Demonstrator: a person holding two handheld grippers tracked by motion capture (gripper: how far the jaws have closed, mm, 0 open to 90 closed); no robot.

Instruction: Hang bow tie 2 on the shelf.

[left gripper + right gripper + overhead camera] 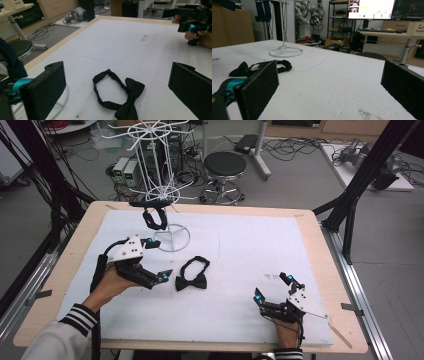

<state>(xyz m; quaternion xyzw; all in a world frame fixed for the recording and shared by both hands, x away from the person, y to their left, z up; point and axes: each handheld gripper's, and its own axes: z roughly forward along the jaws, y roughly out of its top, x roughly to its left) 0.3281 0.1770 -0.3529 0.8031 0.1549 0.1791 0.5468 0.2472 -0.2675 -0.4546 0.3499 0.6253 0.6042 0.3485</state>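
I've got the left gripper [156, 260] spread wide just beside the bow tie [192, 276], lined up to pinch it, while the right gripper [272, 288] waits open, well apart

In the right gripper view, a cardboard box [415, 28] at the far right, on a desk behind the bench, bears the partly cut-off word "Hello" under a smile mark. The monitor [372, 8] above it shows writing too small to read. In the left gripper view, a white box [15, 3] at top left carries small, unreadable print.
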